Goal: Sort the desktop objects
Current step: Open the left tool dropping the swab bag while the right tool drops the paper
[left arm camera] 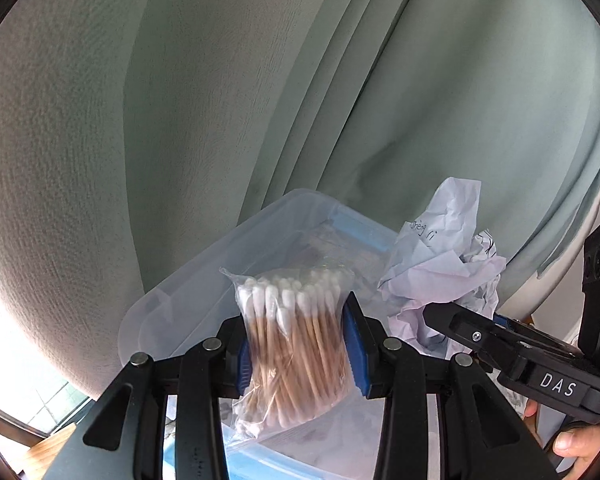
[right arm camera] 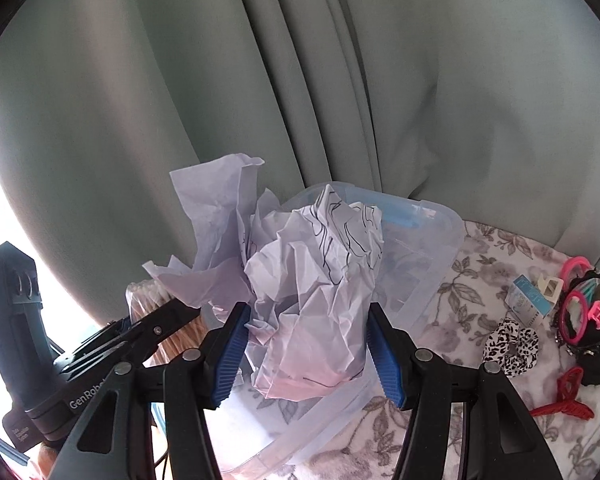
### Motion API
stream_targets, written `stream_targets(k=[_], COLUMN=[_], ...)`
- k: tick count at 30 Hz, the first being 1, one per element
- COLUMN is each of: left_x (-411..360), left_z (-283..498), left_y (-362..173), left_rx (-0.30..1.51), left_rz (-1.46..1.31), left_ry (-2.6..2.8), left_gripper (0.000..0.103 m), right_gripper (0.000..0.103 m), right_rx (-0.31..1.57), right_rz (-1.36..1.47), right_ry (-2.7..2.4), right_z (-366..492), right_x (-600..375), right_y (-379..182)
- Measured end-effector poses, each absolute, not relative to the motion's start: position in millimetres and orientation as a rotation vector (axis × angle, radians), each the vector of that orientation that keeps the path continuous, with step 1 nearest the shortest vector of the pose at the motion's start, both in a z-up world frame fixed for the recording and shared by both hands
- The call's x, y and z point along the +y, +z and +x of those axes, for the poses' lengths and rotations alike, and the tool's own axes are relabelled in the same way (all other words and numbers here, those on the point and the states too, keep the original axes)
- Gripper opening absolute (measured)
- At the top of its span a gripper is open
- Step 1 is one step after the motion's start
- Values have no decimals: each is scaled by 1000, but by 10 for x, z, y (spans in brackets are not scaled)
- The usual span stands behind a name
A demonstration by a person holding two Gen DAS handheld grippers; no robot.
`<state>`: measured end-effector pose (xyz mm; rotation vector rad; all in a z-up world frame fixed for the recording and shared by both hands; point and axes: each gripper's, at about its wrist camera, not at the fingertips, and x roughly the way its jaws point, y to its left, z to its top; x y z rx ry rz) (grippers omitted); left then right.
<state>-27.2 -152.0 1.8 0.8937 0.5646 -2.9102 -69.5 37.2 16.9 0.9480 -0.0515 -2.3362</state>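
Crumpled paper (right arm camera: 312, 280) hides most of clear bin (right arm camera: 440, 232) interior; small box (right arm camera: 530, 300) print too small to read; cotton swab bag (right arm camera: 148, 308) mostly behind left gripper (right arm camera: 172, 308).

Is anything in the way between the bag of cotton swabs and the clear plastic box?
Nothing visible blocks it. The left gripper holds the clear bag of wooden cotton swabs right above the open translucent plastic box. The crumpled white paper in the right gripper is beside it, not underneath.
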Motion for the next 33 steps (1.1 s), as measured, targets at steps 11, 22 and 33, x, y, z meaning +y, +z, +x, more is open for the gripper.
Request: stream_targets(k=[11,22,33], left_x=[-1540,-1556,-1520], left_z=[-532,-551,-594], left_y=[-90,-187,-227], left_rx=[528,531,535], left_rz=[945,969,980], left_ry=[-2868,-2850,-2836], left_gripper=[41,41,43], right_gripper=[62,68,76], right_rx=[-3,40,64], right_rz=[1026,1045,1036], right_ry=[-2318,-2337,-2342], right_z=[-869,-993,-1059], right_x=[299,327,401], right_y=[46,-12,-17])
